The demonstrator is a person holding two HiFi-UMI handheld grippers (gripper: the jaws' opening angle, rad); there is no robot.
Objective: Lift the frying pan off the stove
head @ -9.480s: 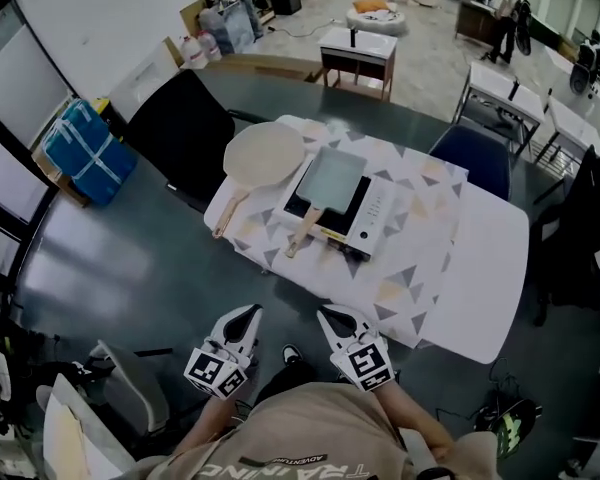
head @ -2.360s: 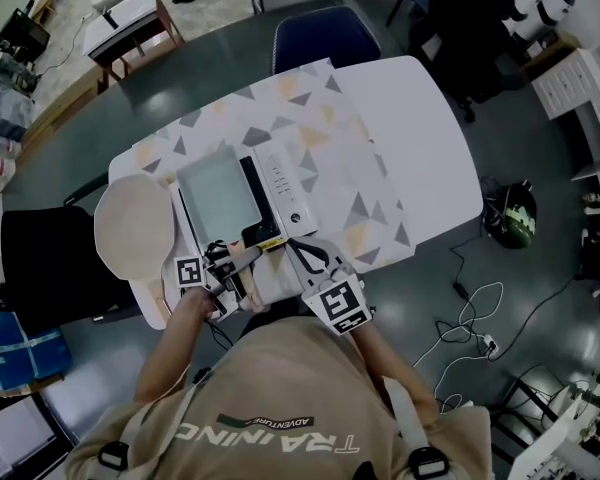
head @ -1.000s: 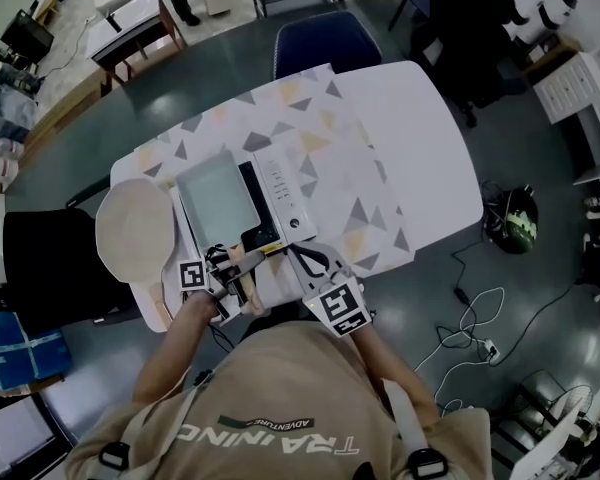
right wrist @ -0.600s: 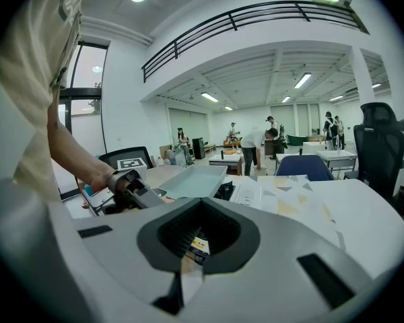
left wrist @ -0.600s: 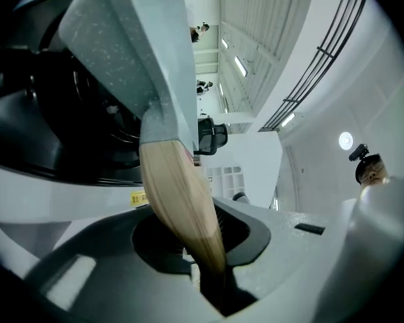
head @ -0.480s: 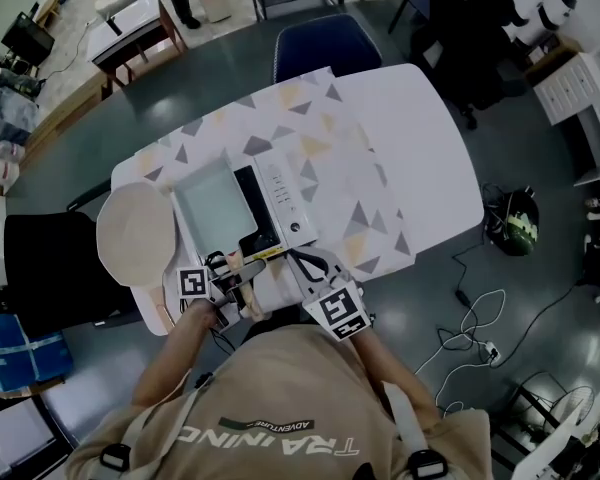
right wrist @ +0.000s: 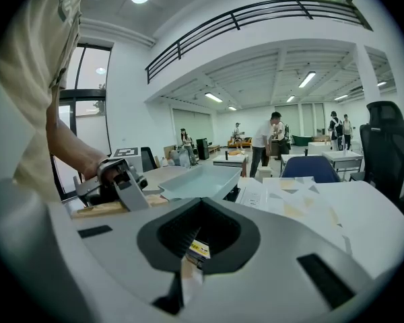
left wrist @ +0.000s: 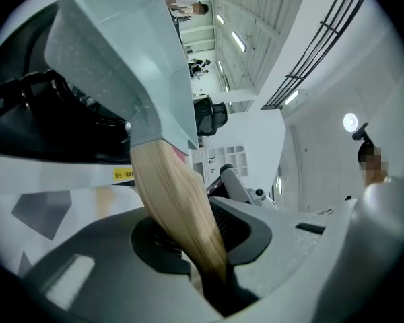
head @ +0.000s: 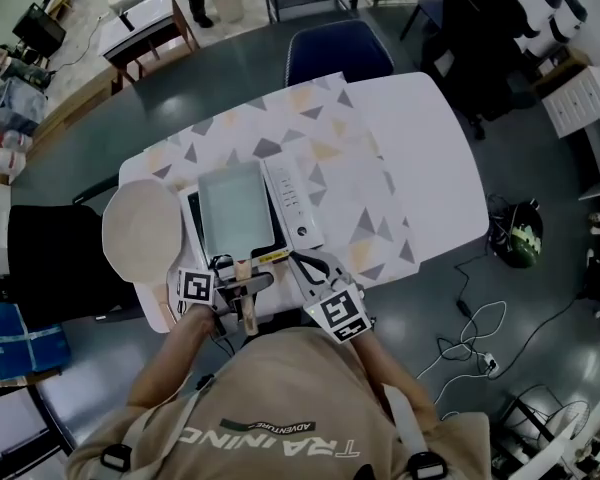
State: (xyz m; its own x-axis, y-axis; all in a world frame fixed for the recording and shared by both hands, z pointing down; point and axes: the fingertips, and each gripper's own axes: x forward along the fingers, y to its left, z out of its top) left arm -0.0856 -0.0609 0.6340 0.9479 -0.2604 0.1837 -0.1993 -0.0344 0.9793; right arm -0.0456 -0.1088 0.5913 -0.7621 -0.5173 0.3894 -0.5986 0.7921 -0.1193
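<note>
Opening round the handle [left wrist: 178,207] goes the left claw [head: 250,283], right claw [head: 298,261] shut and empty alongside; frying pan [head: 235,208] ahead seemingly on the stove [head: 298,203], unlifted.

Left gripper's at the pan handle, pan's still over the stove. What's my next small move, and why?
Probably close the left gripper firmly before lifting. Its fingers are opening with the wooden handle between them, while the square frying pan sits over the stove, so raising now would likely let the handle slip.
</note>
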